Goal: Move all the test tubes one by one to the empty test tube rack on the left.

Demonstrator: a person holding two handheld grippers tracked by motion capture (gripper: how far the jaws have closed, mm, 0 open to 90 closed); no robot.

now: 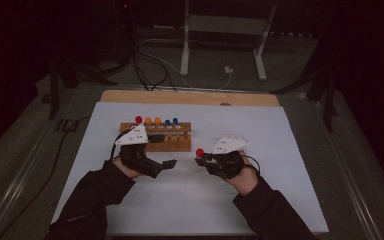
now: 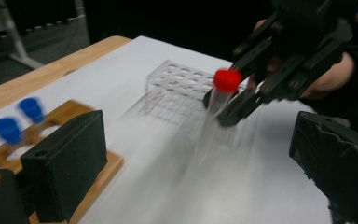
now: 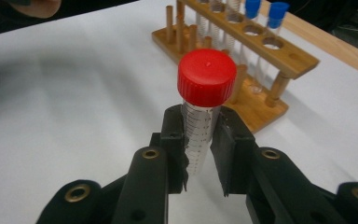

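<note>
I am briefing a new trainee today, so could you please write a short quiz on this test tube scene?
1. True or false: the right gripper is shut on a red-capped tube.
2. What colour are the caps of the two tubes at the end of the wooden rack in the right gripper view? A) blue B) green C) white
3. In the left gripper view, what clear object lies on the white sheet behind the held tube?

Key: 1. True. 2. A. 3. A clear plastic rack.
</note>
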